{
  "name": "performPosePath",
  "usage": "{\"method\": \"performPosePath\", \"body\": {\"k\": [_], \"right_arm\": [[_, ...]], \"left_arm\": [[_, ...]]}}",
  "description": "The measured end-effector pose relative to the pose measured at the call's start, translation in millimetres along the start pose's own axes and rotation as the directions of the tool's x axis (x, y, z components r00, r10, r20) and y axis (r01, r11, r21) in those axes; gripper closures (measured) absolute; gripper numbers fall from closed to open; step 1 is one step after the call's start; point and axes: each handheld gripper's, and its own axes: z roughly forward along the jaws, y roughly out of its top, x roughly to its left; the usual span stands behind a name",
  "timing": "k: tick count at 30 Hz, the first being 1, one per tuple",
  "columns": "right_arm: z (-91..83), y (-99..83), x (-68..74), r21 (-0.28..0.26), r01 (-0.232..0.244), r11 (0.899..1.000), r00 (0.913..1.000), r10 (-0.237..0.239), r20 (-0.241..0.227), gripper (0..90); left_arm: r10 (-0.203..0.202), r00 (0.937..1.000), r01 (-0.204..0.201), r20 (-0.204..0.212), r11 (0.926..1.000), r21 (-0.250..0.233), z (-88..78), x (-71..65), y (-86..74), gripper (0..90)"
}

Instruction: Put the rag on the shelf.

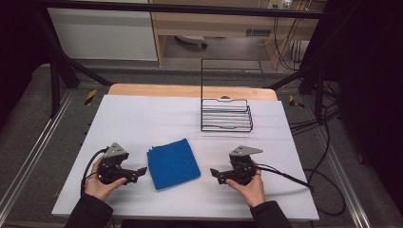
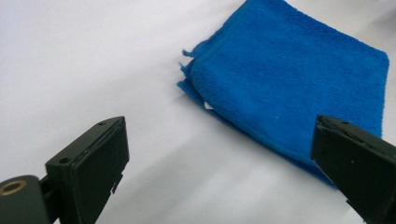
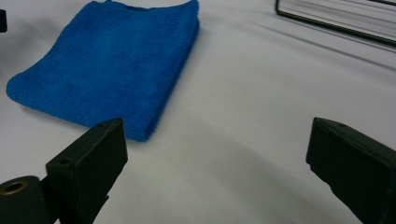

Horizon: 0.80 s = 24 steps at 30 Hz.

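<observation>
Blue folded towel [image 1: 172,164] lies flat on the white table cover [image 1: 142,118], in the lower middle of the high view, between the two grippers and touching neither. It is folded into a rough square, turned a little out of line with the table edges. In the left gripper view it fills the upper right of the frame, where its stacked layered edges and a loose corner tab show at its left side; in the right gripper view it sits at the upper left, its rounded fold edge facing the lens.

The left gripper [image 1: 138,173] rests low at the lower left of the high view, held in the person's left hand [image 1: 100,183], its jaws pointed at the towel's near-left edge and just beside it. Its own view shows both jaws spread wide with nothing between them. The right gripper [image 1: 216,174] mirrors it at the lower right, in the right hand [image 1: 247,186], jaws likewise wide apart and bare, near the towel but with a strip of cloth-free table between.

A black wire rack [image 1: 226,114] stands in the upper middle of the high view, well apart from the towel, nothing in it.

Judging from this, the work has barely begun: the towel is ungrasped and undisturbed, and gripping, lifting and whatever follows all remain.
</observation>
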Motion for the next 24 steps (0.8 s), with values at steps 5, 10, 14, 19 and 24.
{"method": "performPosePath", "body": {"k": [5, 10, 14, 19, 24], "right_arm": [[18.9, 5.4, 17.8, 0.025, 0.028, 0.999, 0.9996, -0.028, -0.001, 15.4], [30.5, 8.6, 31.8, 0.031, 0.013, 0.999, 0.9999, -0.013, -0.004, 36.0], [40.1, 8.8, 37.4, 0.045, -0.009, 0.999, 0.9999, 0.008, 0.015, 47.5], [50.9, 7.0, 40.2, 0.093, -0.055, 0.994, 0.9985, 0.055, 0.006, 60.7], [50.6, 4.7, 42.1, 0.112, -0.064, 0.992, 0.9978, 0.065, -0.006, 72.2]], "left_arm": [[0.006, 1.0, -0.007, -0.007, 0.9997, -0.024, -2.5, 2.1, -1.9, 4.7], [0.0, 1.0, 0.0, -0.002, 0.9997, -0.025, -2.1, 3.6, -3.4, 5.3], [-0.005, 1.0, 0.005, -0.007, 0.9995, -0.03, -2.3, 3.6, -3.2, 5.4], [0.0, 0.9999, 0.0, -0.01, 0.9999, -0.016, -0.5, 3.0, -4.1, 6.1], [-0.002, 0.9999, 0.002, -0.014, 0.9999, -0.016, -0.8, 2.9, -4.0, 6.6]]}}
